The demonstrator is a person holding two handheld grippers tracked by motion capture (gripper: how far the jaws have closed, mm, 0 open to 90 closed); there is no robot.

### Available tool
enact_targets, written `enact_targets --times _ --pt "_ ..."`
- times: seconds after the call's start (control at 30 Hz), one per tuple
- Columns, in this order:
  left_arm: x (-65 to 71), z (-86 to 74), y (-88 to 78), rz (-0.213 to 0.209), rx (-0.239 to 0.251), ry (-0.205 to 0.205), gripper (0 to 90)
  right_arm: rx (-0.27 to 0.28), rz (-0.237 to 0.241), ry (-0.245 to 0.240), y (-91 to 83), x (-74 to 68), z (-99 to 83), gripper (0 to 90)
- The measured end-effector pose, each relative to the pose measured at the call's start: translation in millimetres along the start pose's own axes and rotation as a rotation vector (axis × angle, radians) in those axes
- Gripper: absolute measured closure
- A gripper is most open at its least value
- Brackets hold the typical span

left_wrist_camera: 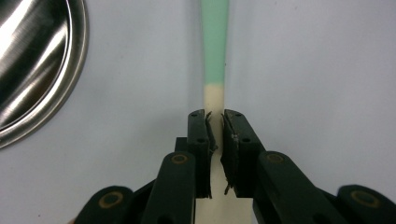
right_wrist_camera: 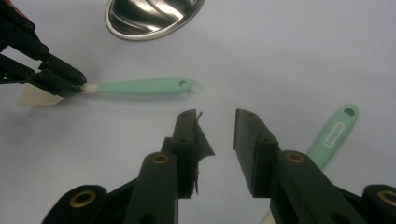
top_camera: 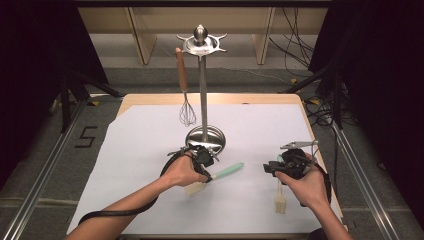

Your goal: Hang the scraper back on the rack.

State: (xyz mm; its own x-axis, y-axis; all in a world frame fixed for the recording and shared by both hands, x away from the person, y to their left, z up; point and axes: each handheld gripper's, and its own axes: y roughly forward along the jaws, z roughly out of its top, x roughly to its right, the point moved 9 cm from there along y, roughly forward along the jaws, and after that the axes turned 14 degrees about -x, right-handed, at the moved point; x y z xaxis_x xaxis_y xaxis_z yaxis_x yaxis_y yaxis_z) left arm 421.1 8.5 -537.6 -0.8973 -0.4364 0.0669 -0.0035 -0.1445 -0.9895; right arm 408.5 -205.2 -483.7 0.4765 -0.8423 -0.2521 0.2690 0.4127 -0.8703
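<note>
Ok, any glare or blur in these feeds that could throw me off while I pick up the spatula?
High view: even light on the white table sheet, dark surroundings, soft overall. Left gripper view: bright streaks of glare on the steel stand base; the spatula between the left hand-held gripper is sharp. Right gripper view: similar glare on the base, and the right hand-held gripper looks slightly soft.

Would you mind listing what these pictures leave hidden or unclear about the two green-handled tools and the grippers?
- Spatula: in the left gripper view the left gripper covers its neck and the bottom edge cuts off the blade.
- Brush: in the high view the right hand covers its green handle; in the right gripper view a jaw hides everything below the handle.
- Handle print in the right gripper view: too small to read.
- Right gripper: its jaws are hard to make out in the high view.
</note>
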Motion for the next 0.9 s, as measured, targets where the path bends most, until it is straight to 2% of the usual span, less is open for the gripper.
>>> enact_targets --times 0.03,0.07,0.13,0.17,0.2,0.23,0.27,0.33,0.4,0.43,0.57,0.6,0.67,0.7,0.8,0.83,0.9 --pt "0.9 -0.1 1.5 0.000 -0.004 -0.007 80.6 0.003 0.013 -0.008 1.0 -0.5 0.3 70.4" --pt "0.5 -0.7 2.1 0.001 -0.011 0.004 80.6 -0.003 0.016 -0.008 1.3 -0.7 -0.3 70.4" --pt "2.4 -1.3 4.0 -0.013 -0.018 0.005 80.6 0.010 0.013 -0.025 1.4 0.5 1.0 70.4" --pt "2.4 -2.1 5.0 -0.008 -0.028 0.013 80.6 -0.003 -0.019 -0.016 0.0 2.8 -0.1 70.1" --pt "2.4 -2.1 5.0 -0.008 -0.028 0.013 80.5 -0.003 -0.019 -0.016 0.0 2.8 -0.1 70.1" --pt "1.8 -4.0 7.6 0.010 -0.062 0.045 80.2 -0.001 -0.027 -0.030 0.6 4.8 0.2 69.1" --pt "1.8 -4.0 7.6 0.010 -0.062 0.045 80.0 -0.001 -0.027 -0.030 0.6 4.8 0.2 69.1" --pt "2.1 -1.3 7.4 0.027 -0.067 0.077 78.4 0.000 -0.029 -0.024 2.1 4.8 -0.2 68.5" --pt "2.0 1.1 7.0 0.034 -0.054 0.077 72.3 0.000 -0.025 -0.022 2.0 4.1 -0.1 68.4" --pt "0.9 4.0 6.8 0.052 -0.057 0.088 70.1 0.000 -0.020 -0.028 1.1 3.7 0.4 68.4" --pt "2.8 10.0 7.2 0.028 -0.054 0.095 67.7 0.006 -0.024 -0.019 0.3 3.3 2.2 68.2" --pt "3.9 12.7 7.5 0.017 -0.045 0.084 67.7 0.006 -0.024 -0.019 0.3 3.3 2.2 68.2" --pt "3.6 15.6 9.3 0.015 -0.057 0.092 67.8 0.006 -0.025 -0.020 0.3 3.6 2.4 68.1" --pt "4.4 16.2 10.6 0.009 -0.065 0.081 67.7 0.007 -0.026 -0.013 0.5 3.2 2.3 68.1" --pt "3.4 17.4 10.9 0.014 -0.088 0.084 68.2 -0.004 -0.015 -0.023 1.0 2.9 0.9 68.3" --pt "4.2 17.6 11.1 0.018 -0.107 0.087 68.2 0.034 -0.016 -0.011 2.7 2.9 3.7 68.5" --pt "3.8 18.5 11.2 0.017 -0.117 0.084 68.2 0.021 0.003 -0.015 1.9 2.0 2.9 68.5"
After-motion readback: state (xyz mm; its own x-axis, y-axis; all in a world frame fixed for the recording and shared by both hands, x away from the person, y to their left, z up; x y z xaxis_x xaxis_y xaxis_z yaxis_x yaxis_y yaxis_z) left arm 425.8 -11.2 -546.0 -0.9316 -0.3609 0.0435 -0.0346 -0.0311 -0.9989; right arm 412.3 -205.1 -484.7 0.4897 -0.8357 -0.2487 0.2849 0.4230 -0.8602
